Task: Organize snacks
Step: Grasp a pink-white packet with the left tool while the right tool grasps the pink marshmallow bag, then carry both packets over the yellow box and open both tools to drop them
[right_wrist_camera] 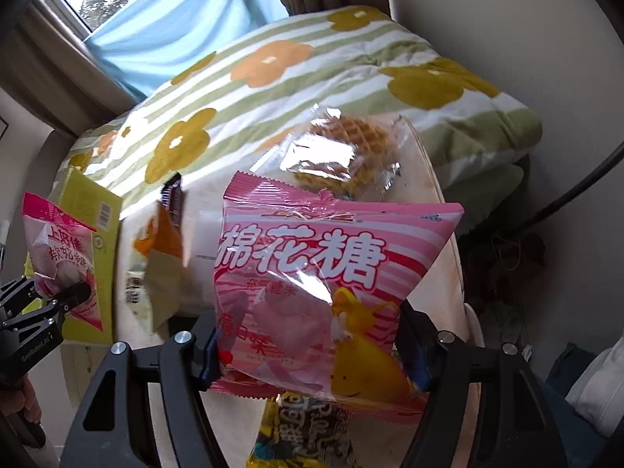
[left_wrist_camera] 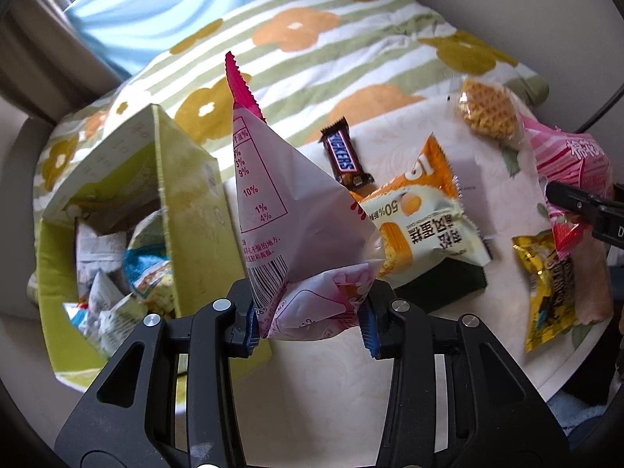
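My left gripper (left_wrist_camera: 310, 323) is shut on a pink-and-white snack packet (left_wrist_camera: 288, 210), which hangs raised beside the open green box (left_wrist_camera: 191, 202). Several wrapped snacks lie inside that box. In the right wrist view the same packet (right_wrist_camera: 62, 249) shows at the far left in the left gripper (right_wrist_camera: 58, 292). My right gripper (right_wrist_camera: 312, 355) is shut on a pink marshmallow bag (right_wrist_camera: 323, 273), with both blue pads pressing on its lower sides. That bag (left_wrist_camera: 569, 156) also appears at the right edge of the left wrist view.
On the white table (left_wrist_camera: 323, 382) lie a Snickers bar (left_wrist_camera: 345, 156), an orange-and-white cake packet (left_wrist_camera: 425, 210), a wrapped waffle (left_wrist_camera: 489, 111) and a yellow packet (left_wrist_camera: 550, 288). Flowered striped bedding (left_wrist_camera: 312, 46) lies behind the table, below a window with a blue curtain.
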